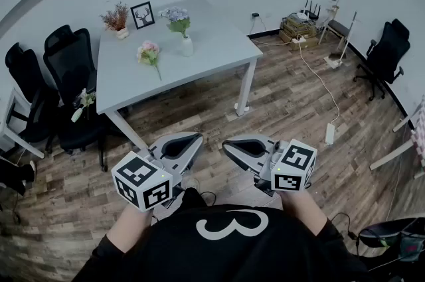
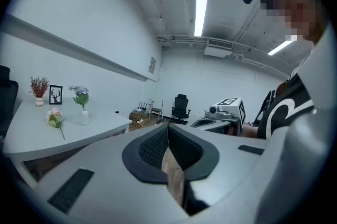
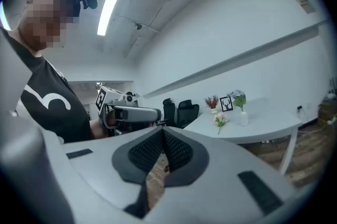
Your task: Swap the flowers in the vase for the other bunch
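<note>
Left gripper (image 1: 188, 142) and right gripper (image 1: 234, 145) held level, side by side at the chest, fingers (image 2: 151, 149) clenched empty; vase (image 1: 187, 46) and pink bunch (image 1: 149, 52) far off on the counter (image 1: 216, 42)

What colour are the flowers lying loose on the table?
Pink, with green leaves; the loose flowers show best in the head view.

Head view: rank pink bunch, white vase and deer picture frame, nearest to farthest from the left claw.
1. Pink bunch, lying near-left on the table.
2. White vase, mid-table, right of the bunch.
3. Picture frame, at the back edge.
</note>
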The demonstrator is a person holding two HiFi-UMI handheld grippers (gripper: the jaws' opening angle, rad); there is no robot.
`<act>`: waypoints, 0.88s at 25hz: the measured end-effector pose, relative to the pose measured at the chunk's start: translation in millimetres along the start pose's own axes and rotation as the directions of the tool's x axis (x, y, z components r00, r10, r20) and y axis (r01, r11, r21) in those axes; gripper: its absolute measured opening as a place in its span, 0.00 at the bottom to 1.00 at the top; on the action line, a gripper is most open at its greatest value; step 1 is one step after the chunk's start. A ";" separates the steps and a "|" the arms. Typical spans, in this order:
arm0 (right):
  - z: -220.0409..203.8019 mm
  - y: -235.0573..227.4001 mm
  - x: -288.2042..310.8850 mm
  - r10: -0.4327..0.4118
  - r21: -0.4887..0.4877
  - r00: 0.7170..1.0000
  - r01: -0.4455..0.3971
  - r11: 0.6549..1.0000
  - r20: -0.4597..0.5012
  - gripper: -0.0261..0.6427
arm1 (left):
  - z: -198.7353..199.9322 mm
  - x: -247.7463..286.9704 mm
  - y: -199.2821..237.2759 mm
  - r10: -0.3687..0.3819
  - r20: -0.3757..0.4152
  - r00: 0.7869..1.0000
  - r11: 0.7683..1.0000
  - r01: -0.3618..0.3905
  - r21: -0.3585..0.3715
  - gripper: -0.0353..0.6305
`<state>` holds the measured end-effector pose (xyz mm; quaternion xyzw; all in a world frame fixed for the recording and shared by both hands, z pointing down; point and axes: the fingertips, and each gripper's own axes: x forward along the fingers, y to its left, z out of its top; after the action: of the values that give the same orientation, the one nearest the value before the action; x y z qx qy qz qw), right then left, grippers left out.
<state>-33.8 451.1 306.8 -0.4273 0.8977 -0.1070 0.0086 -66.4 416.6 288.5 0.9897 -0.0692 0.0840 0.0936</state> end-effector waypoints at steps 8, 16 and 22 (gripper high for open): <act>-2.5 -4.3 -3.5 -0.008 0.001 1.000 0.008 1.000 0.000 0.05 | -4.4 2.8 -1.0 0.025 0.009 1.000 1.000 -0.025 -0.003 0.07; -7.7 -7.0 -1.1 -0.005 0.026 1.000 0.005 1.000 0.004 0.05 | -9.6 5.0 2.7 0.030 0.002 1.000 0.999 -0.030 -0.037 0.07; -9.7 -20.9 10.7 -0.039 0.009 0.999 0.039 0.999 -0.005 0.05 | -12.9 7.3 14.4 0.025 0.003 1.000 0.998 -0.024 -0.056 0.07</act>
<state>-25.7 431.8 321.3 -0.4445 0.8887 -0.1122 0.0062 -63.5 404.2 304.8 0.9859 -0.0838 0.0813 0.1202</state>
